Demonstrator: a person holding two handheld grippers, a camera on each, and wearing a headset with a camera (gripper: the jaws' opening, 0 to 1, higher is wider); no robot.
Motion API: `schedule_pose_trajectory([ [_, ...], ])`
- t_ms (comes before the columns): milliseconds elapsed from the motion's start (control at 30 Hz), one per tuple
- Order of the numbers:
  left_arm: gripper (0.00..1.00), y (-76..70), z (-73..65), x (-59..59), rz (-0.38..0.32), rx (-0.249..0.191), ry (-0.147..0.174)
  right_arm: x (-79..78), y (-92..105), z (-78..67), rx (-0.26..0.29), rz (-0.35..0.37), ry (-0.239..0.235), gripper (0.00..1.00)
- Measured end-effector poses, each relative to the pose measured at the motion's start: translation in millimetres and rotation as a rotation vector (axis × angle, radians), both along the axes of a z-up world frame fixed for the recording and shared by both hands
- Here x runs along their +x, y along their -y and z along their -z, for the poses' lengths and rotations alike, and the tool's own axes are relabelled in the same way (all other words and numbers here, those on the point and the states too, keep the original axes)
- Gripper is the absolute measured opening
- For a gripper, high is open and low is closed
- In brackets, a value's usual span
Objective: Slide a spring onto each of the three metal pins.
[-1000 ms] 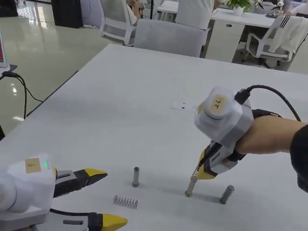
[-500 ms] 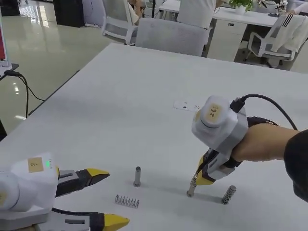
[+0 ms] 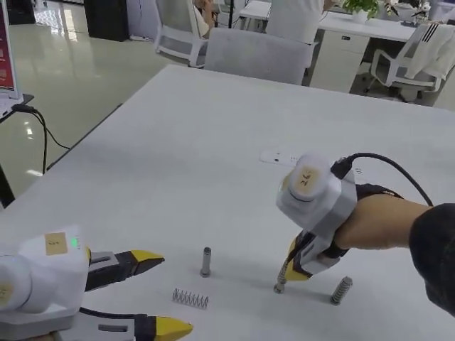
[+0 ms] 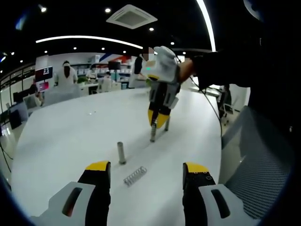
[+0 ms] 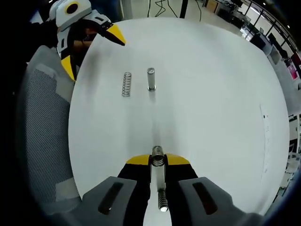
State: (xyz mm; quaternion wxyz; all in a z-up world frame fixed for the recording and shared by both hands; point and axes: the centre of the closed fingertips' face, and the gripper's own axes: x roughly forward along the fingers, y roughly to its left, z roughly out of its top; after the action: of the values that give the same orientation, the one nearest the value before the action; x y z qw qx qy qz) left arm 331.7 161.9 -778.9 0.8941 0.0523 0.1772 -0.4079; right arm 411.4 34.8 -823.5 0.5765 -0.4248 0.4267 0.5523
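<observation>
Springs go one per pin, and the held spring [image 3: 286, 264] is clenched between the jaws of the right gripper [image 3: 295, 268], near the front edge of the bench [image 3: 213, 142]. Its lower end sits over the middle pin [image 3: 279, 285]. This pin seems to lean a little, though I cannot tell for sure.

Toward the right front corner, the finished pin [image 3: 341, 290] already wears its spring. On the other side stands the bare pin [image 3: 206, 261], and the loose spring [image 3: 190, 299] lies flat near it, closer to the front edge. The left gripper [image 3: 174, 293] waits near the left front corner with jaws spread and nothing between them.

I judge the second spring is partly on. The danger is a push that is not along the pin. Nothing visible fixes the middle pin to the bench, so it could tip over. The coils could also catch on the pin top, buckle and jump away when the jaws let go. The finished pin is near the right gripper, so a wide movement could knock it.
</observation>
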Motion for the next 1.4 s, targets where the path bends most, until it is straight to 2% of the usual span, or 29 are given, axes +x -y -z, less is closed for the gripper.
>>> schedule_pose_trajectory([
  [800, 0.56, -5.6, 0.8, -1.1, -0.01, 0.0, 0.001, -3.0, -5.9, 20.1, -0.004, 0.003, -0.012, 0.08],
  [1400, 0.56, -5.8, 1.1, -1.5, -0.013, -0.001, 0.002, -4.1, -8.9, 18.6, 0.006, 0.002, -0.019, 0.11],
])
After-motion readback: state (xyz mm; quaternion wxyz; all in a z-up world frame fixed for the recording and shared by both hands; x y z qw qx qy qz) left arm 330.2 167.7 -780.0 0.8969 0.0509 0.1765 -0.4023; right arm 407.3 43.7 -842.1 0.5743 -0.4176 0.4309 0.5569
